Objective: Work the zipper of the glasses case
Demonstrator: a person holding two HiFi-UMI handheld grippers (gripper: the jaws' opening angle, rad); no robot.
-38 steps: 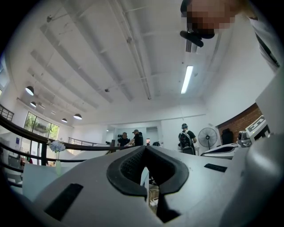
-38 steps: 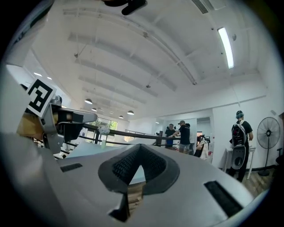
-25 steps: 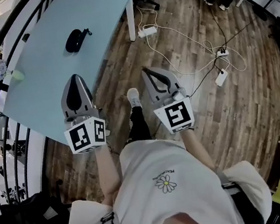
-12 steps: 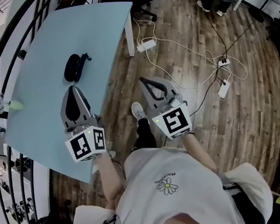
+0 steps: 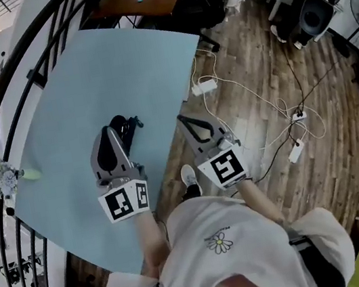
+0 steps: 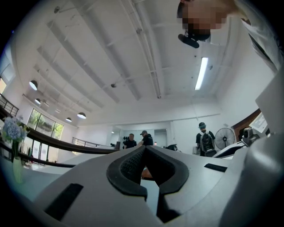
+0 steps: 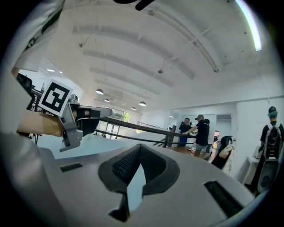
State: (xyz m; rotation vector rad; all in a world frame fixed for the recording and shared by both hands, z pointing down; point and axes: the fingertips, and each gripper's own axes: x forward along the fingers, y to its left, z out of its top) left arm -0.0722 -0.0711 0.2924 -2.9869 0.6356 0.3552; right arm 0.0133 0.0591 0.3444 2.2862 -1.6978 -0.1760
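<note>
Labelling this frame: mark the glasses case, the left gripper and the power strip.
glasses case [image 5: 128, 126]: head view, its dark shell
left gripper [image 5: 107, 130]: head view, between fingertips
power strip [image 5: 203, 88]: head view, white body

Pale blue table [image 5: 87, 87], wood-plank floor [image 5: 351, 178]

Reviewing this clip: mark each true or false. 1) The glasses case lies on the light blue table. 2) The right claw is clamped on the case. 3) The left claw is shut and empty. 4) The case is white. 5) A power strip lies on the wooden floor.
1) True: the glasses case lies on the table.
2) False: the right claw is shut on nothing and is well clear of the case.
3) True: the left claw has its jaws together with nothing between them.
4) False: the case is black.
5) True: a white power strip with cables lies on the floor.
</note>
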